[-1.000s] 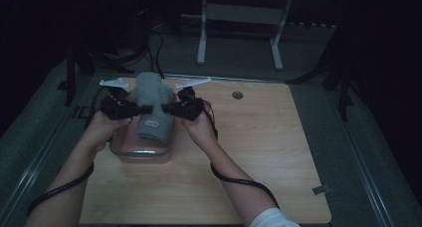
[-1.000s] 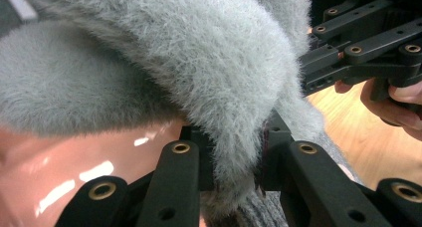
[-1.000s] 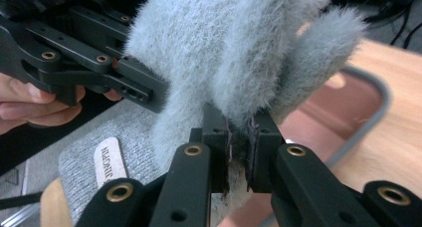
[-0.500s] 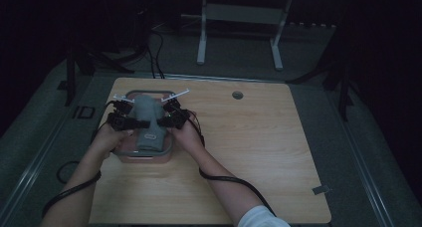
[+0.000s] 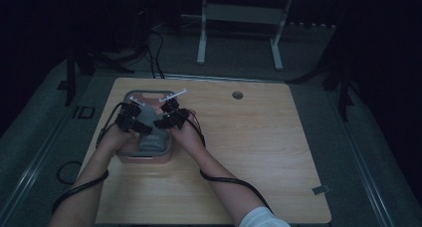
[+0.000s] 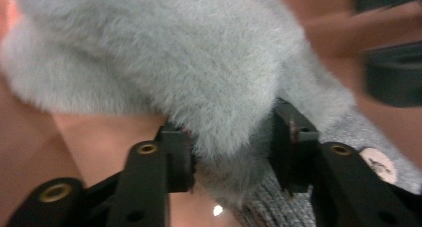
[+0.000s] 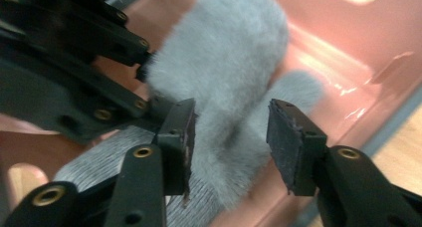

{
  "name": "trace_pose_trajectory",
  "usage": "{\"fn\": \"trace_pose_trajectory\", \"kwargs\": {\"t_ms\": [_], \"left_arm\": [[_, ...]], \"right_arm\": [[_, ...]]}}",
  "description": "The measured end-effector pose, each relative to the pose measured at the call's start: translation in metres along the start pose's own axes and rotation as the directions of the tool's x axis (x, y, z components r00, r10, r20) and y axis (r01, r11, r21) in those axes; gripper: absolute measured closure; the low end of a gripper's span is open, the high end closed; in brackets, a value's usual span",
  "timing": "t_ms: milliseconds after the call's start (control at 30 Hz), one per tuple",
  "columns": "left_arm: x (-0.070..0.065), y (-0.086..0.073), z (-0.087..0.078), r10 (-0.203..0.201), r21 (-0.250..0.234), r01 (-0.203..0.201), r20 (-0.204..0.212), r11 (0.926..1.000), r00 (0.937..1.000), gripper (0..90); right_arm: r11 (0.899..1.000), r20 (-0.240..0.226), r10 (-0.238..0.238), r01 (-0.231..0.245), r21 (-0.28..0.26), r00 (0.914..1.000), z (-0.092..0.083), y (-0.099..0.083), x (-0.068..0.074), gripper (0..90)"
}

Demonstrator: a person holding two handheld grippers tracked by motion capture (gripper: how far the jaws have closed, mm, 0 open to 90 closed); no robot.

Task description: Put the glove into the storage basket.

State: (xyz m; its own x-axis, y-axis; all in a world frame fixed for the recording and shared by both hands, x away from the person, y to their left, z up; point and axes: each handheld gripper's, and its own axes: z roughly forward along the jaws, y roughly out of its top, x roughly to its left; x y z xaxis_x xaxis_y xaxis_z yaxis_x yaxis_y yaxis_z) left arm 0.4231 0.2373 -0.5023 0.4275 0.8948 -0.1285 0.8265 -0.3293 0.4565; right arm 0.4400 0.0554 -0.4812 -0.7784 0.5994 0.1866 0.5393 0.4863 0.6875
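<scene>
high cam overhead, gripper cams close-up, shared bin [image 5: 130, 156]

Black tongs [image 7: 229, 132] with brass-ringed screw holes, black trailing cables, a white sleeve [image 5: 261, 218].

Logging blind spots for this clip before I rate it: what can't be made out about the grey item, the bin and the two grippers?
- Grey fuzzy garment: what it is; left gripper view crops it.
- Pink bin: its floor and contents, high view; garment and hands cover them.
- Left gripper: whether its pads press the fur; fur hides them.
- Right gripper: jaws apart; the left pad's contact with the fur is unclear.
- Small round patch: print blurred.
</scene>
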Motion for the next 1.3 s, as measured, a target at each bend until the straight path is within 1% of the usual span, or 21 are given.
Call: {"fn": "trace_pose_trajectory", "kwargs": {"t_ms": [33, 67, 100, 133, 167, 267, 333, 433, 500, 533, 600, 667, 700, 800, 867, 1000, 1100, 1200, 1233, 1267, 1300], "left_arm": [[-0.001, 0.000, 0.000, 0.008, 0.004, -0.007, -0.026, 1.0000, 0.9996, 50.1], [-0.004, 0.000, 0.001, 0.027, 0.009, -0.027, -0.080, 0.9996, 0.9964, 45.4], [-0.005, 0.001, 0.001, 0.039, 0.008, -0.038, -0.113, 0.9993, 0.9928, 40.5], [-0.006, 0.001, 0.002, 0.040, 0.002, -0.040, -0.125, 0.9992, 0.9914, 36.2], [-0.006, 0.001, 0.001, 0.027, -0.007, -0.029, -0.134, 0.9996, 0.9906, 32.5], [-0.003, -0.001, -0.005, 0.001, -0.062, -0.007, -0.100, 0.9980, 0.9950, 26.3], [-0.003, -0.002, -0.011, -0.003, -0.100, -0.005, -0.076, 0.9950, 0.9971, 24.8], [-0.005, -0.002, -0.020, 0.004, -0.135, -0.014, -0.070, 0.9907, 0.9975, 21.6], [-0.008, -0.004, -0.027, 0.013, -0.169, -0.024, -0.066, 0.9853, 0.9977, 21.6], [-0.010, -0.004, -0.030, 0.016, -0.183, -0.026, -0.054, 0.9827, 0.9984, 21.6], [-0.016, -0.006, -0.036, 0.031, -0.213, -0.039, -0.044, 0.9763, 0.9985, 21.6], [-0.021, -0.008, -0.040, 0.041, -0.237, -0.044, -0.017, 0.9705, 0.9990, 21.6], [-0.026, -0.010, -0.043, 0.049, -0.254, -0.051, -0.014, 0.9657, 0.9987, 21.6], [-0.039, -0.013, -0.048, 0.079, -0.276, -0.075, 0.002, 0.9582, 0.9969, 21.6], [-0.048, -0.014, -0.051, 0.103, -0.290, -0.095, 0.013, 0.9524, 0.9946, 21.6], [-0.068, -0.015, -0.058, 0.154, -0.323, -0.135, 0.033, 0.9367, 0.9875, 21.6], [-0.084, -0.016, -0.060, 0.202, -0.337, -0.174, 0.048, 0.9252, 0.9783, 21.6], [-0.099, -0.015, -0.060, 0.235, -0.341, -0.201, 0.060, 0.9183, 0.9702, 21.6], [-0.099, -0.015, -0.060, 0.235, -0.341, -0.201, 0.060, 0.9183, 0.9702, 21.6], [-0.109, -0.015, -0.060, 0.259, -0.347, -0.222, 0.063, 0.9110, 0.9638, 21.6], [-0.114, -0.015, -0.060, 0.270, -0.352, -0.228, 0.075, 0.9076, 0.9599, 21.6]], "right_arm": [[1.000, -0.007, 0.001, -0.001, -0.008, 1.0000, -0.004, 0.000, 0.000, 48.0], [1.000, -0.011, 0.002, -0.003, -0.015, 0.9999, -0.007, 0.000, -0.001, 45.9], [1.000, -0.013, 0.004, -0.005, -0.030, 0.9999, -0.011, 0.001, -0.002, 42.8], [1.000, -0.014, 0.012, -0.013, -0.027, 0.9998, -0.015, 0.001, -0.002, 40.1], [0.999, -0.020, 0.014, -0.015, -0.033, 0.9997, -0.017, 0.001, -0.003, 39.5], [0.998, -0.031, 0.009, -0.011, -0.055, 0.9995, -0.029, -0.001, -0.005, 36.0], [0.998, -0.037, 0.009, -0.012, -0.061, 0.9993, -0.036, -0.003, -0.008, 33.0], [0.998, -0.052, 0.006, -0.010, -0.060, 0.9986, -0.046, -0.006, -0.013, 25.0], [0.999, -0.074, -0.019, 0.015, -0.043, 0.9971, -0.052, -0.010, -0.015, 18.5], [0.999, -0.079, -0.027, 0.024, -0.043, 0.9965, -0.056, -0.013, -0.016, 18.4], [0.998, -0.077, -0.043, 0.040, -0.038, 0.9961, -0.063, -0.018, -0.019, 15.5], [0.998, -0.073, -0.052, 0.049, -0.038, 0.9960, -0.069, -0.024, -0.022, 15.2], [0.998, -0.068, -0.055, 0.052, -0.043, 0.9962, -0.072, -0.027, -0.024, 15.2], [0.995, -0.052, -0.078, 0.075, -0.063, 0.9956, -0.082, -0.038, -0.030, 15.1], [0.994, -0.041, -0.090, 0.087, -0.069, 0.9951, -0.087, -0.045, -0.034, 15.1], [0.991, -0.015, -0.117, 0.116, -0.071, 0.9930, -0.098, -0.059, -0.040, 15.1], [0.990, -0.015, -0.119, 0.118, -0.077, 0.9927, -0.107, -0.070, -0.046, 15.1], [0.989, -0.008, -0.123, 0.122, -0.085, 0.9924, -0.116, -0.080, -0.050, 15.2], [0.989, -0.008, -0.123, 0.122, -0.085, 0.9924, -0.116, -0.080, -0.050, 15.2], [0.989, -0.008, -0.124, 0.123, -0.085, 0.9923, -0.119, -0.083, -0.052, 15.2], [0.989, -0.005, -0.126, 0.125, -0.083, 0.9920, -0.125, -0.089, -0.054, 15.2]]}}
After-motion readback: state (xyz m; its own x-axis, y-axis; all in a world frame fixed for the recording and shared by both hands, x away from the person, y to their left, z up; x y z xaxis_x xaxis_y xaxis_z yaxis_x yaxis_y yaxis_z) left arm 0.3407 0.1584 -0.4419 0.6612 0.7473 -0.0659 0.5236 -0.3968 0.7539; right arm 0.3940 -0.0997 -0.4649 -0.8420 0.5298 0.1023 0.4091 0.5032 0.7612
